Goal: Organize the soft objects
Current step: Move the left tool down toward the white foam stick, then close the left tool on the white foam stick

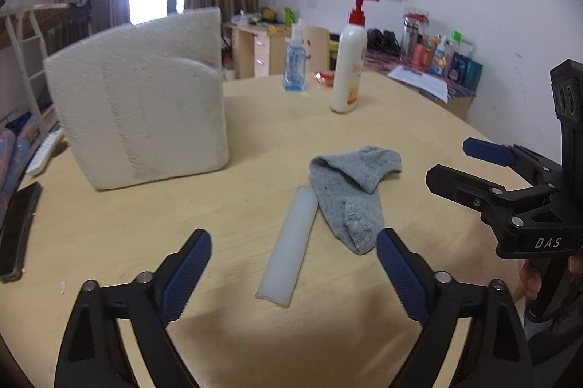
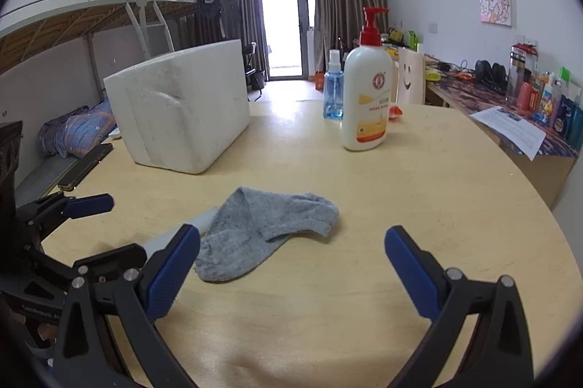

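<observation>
I see the foam box (image 1: 138, 103) closed side on, contents hidden; sock (image 1: 349, 191) touches a white tube (image 1: 288, 242); bottles (image 2: 366, 96) behind; both grippers' fingers (image 1: 189, 275) apart, empty.

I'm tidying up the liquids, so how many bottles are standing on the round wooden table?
2. A white pump bottle with a red top stands toward the far side, and a small blue spray bottle stands just behind it to the left. The foam box may hide others.

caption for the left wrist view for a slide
Open left claw over a white foam strip beside a grey sock on the table.
</observation>
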{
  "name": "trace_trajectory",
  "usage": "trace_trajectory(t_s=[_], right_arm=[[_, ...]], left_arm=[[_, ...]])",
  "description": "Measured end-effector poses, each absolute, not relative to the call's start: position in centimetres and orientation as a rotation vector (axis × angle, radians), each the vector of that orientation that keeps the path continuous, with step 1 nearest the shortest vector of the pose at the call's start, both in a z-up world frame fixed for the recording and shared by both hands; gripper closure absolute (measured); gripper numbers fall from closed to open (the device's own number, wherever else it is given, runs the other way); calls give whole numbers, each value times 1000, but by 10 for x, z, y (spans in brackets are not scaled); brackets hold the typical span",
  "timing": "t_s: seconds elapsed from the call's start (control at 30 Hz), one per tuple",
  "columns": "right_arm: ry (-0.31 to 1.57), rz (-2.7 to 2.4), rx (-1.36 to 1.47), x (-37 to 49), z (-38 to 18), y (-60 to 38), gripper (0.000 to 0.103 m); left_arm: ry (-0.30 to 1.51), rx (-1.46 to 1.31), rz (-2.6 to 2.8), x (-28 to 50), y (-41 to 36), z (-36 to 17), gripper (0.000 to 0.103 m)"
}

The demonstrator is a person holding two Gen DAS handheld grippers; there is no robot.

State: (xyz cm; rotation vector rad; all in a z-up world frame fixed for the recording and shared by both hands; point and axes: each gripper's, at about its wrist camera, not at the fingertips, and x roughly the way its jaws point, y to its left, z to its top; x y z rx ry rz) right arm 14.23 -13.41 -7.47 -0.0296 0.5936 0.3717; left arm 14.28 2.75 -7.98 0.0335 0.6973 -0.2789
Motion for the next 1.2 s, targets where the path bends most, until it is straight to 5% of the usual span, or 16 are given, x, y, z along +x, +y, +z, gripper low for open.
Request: trace_trajectory(t_s=[0.5, 0.73, 1.2], right_arm=[[650, 370, -35, 156, -83, -125, 1], [653, 352, -36, 152, -84, -122, 1], [650, 347, -16, 150, -80, -122, 1]], left_arm=[[815, 131, -325, 166, 23, -97, 27], [871, 135, -313, 174, 25, -104, 53], [869, 173, -319, 167, 19, -105, 69]])
